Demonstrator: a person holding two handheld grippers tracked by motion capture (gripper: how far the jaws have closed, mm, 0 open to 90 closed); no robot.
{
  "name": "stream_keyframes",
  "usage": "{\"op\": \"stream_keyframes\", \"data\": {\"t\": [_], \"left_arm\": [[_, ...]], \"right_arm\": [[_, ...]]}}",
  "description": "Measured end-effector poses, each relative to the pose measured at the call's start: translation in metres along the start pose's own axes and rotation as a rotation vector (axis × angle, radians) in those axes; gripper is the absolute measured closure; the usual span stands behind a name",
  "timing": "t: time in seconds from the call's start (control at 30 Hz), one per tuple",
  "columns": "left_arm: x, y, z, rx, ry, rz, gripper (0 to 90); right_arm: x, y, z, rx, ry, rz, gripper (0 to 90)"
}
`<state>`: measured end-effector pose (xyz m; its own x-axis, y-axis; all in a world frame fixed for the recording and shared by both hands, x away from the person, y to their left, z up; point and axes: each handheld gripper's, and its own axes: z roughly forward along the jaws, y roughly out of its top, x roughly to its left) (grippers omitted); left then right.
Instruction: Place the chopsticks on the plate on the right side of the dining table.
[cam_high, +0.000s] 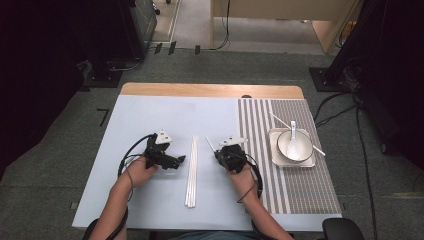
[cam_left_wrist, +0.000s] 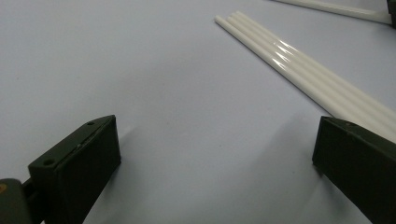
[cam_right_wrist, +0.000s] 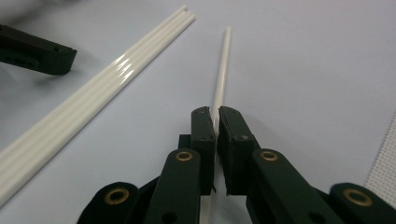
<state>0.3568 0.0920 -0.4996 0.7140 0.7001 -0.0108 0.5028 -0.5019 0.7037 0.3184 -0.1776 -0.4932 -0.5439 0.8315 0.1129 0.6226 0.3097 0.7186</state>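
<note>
The right claw (cam_right_wrist: 216, 128) is pinched tight on a single white chopstick (cam_right_wrist: 222, 74), its jaws closed around the near end while the rest of the stick runs forward over the pale blue surface (cam_high: 150, 125), its far tip low over it; whether the tip touches I cannot tell. Just to its left lies a bundle of three white chopsticks (cam_high: 191, 170), side by side and touching, in a neat line down the middle of the surface. The left claw (cam_left_wrist: 215, 158) stands wide apart and holds nothing, low over bare surface just beside that bundle. Off to the right, on the striped mat (cam_high: 300, 185), a white bowl (cam_high: 294, 145) with a spoon (cam_high: 293, 142) in it sits on a square tray (cam_high: 276, 160), and another chopstick (cam_high: 281, 121) lies behind it. It looks to me like the sticks are being gathered, and this one is on its way to join the row. The next move, I judge, calls for swinging the held stick parallel to the three, lowering it against their right side and letting go gently so it does not roll off or knock the others out of line.
</note>
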Motion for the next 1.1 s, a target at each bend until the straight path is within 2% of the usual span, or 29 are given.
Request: {"op": "stream_keyframes", "data": {"t": [0.27,0.37,0.43,0.5,0.63,0.9,1.1], "left_arm": [[0.000,0.000,0.000,-0.001,0.000,-0.001,0.5],[0.000,0.000,0.000,-0.002,-0.001,-0.002,0.5],[0.000,0.000,0.000,-0.002,-0.001,-0.003,0.5],[0.000,0.000,0.000,-0.002,0.000,-0.002,0.5],[0.000,0.000,0.000,-0.001,0.000,0.000,0.5],[0.000,0.000,0.000,0.000,0.000,0.000,0.5],[0.000,0.000,0.000,0.000,0.000,0.001,0.5]], "right_arm": [[-0.010,0.005,0.005,-0.012,0.008,-0.011,85.3],[-0.015,0.005,0.006,-0.017,0.029,0.015,84.6],[-0.017,0.005,0.006,-0.024,0.049,0.025,77.1],[-0.016,0.003,0.005,-0.028,0.053,0.027,74.0],[-0.017,-0.003,-0.007,-0.037,0.058,0.019,76.7],[-0.019,-0.023,-0.033,-0.035,0.040,0.008,78.4],[-0.016,-0.033,-0.041,-0.019,0.038,-0.007,79.3]]}}
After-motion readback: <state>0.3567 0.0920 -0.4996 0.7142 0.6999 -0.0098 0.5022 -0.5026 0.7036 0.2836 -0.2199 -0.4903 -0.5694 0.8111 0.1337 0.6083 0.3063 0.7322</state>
